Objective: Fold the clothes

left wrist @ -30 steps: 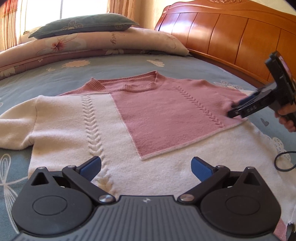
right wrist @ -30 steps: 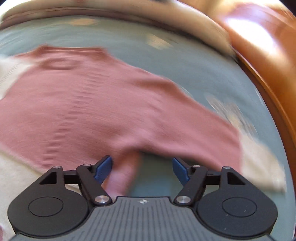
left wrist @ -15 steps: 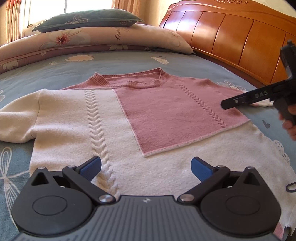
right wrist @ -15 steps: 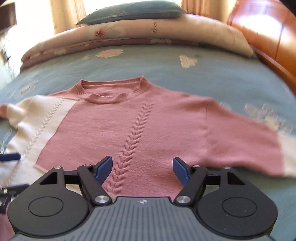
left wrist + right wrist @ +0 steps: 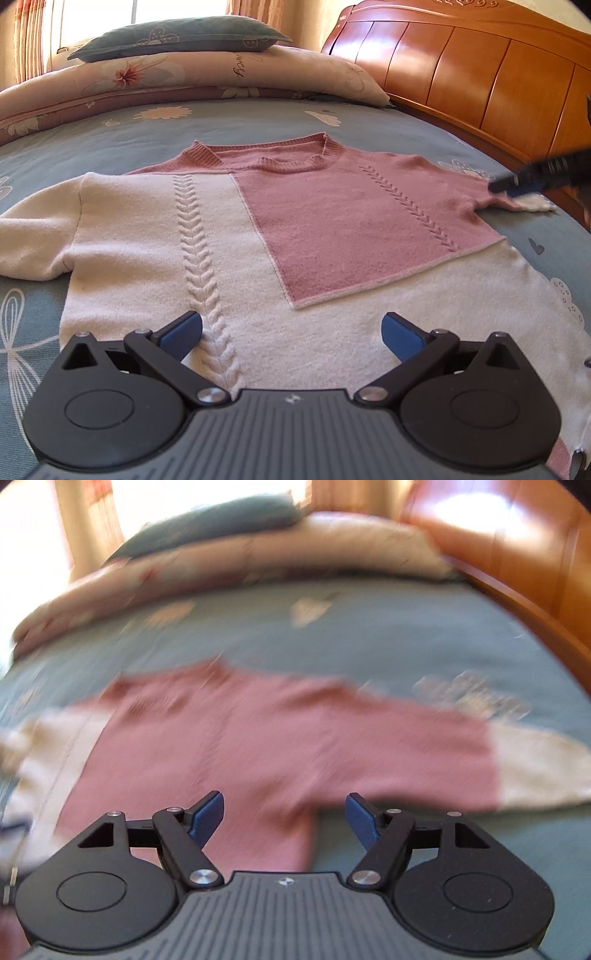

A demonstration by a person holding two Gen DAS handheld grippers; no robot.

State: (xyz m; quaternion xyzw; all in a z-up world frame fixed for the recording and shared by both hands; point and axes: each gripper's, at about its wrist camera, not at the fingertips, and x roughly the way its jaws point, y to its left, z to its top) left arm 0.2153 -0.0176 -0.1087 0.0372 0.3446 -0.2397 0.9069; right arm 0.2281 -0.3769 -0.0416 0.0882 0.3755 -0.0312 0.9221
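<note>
The pink-and-cream sweater (image 5: 295,236) lies flat on the blue bedsheet (image 5: 258,122) (no containers here). Left gripper (image 5: 291,332) and right gripper (image 5: 284,812) both gape, grasping nothing.

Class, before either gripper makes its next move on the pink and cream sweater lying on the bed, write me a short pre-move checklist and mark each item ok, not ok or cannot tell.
1. Sweater lies spread out front up on the bed: ok.
2. Left gripper open with nothing between its fingers: ok.
3. Right gripper open and empty: ok.
4. The sleeve on the headboard side lies stretched out flat on the bed: ok.
5. The opposite cream sleeve fully laid out: cannot tell, its end runs out of view.
6. Right wrist view sharp enough to aim a grasp: not ok, it is blurred.
</note>
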